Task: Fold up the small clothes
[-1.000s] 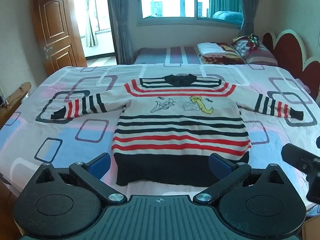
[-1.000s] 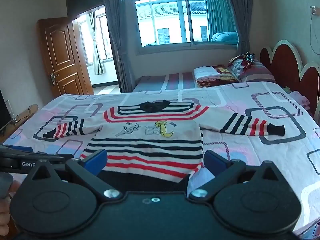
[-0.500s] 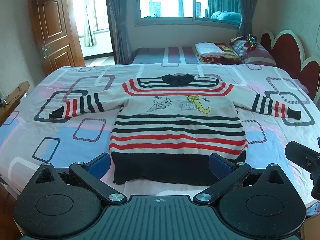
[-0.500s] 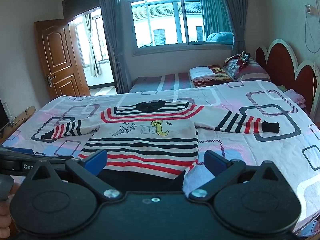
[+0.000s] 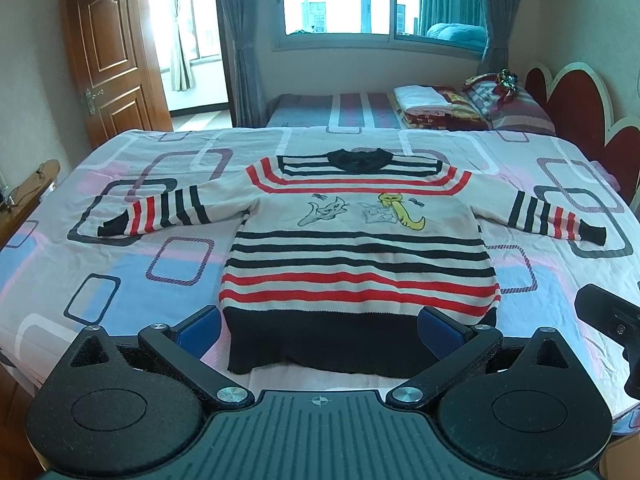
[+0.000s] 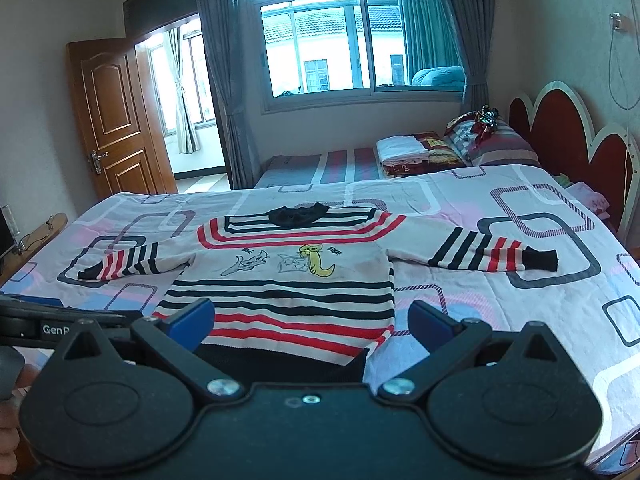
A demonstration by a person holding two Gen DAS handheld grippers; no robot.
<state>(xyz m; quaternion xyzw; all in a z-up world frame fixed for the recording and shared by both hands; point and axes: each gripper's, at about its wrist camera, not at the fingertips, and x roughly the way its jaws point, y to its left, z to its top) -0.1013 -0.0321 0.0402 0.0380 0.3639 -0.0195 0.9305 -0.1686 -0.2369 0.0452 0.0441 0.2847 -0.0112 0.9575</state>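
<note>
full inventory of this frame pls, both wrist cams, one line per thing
sweater: 1, cream with black and red stripes, spread flat face up on near bed, sleeves out
near bed: 1, pink-blue-white sheet with rectangle print
far bed: 1, grey striped, under window
folded bedding: 1 stack, white over red, on far bed
pillow: 1, striped, by headboard
headboard: 1, dark red, white trim, right
door: 1, brown wood, open, left
window: 1, grey curtains
left claw: 1, black, blue pads, open, over hem
right claw: 1, black, blue pads, open, over hem's right corner
</note>
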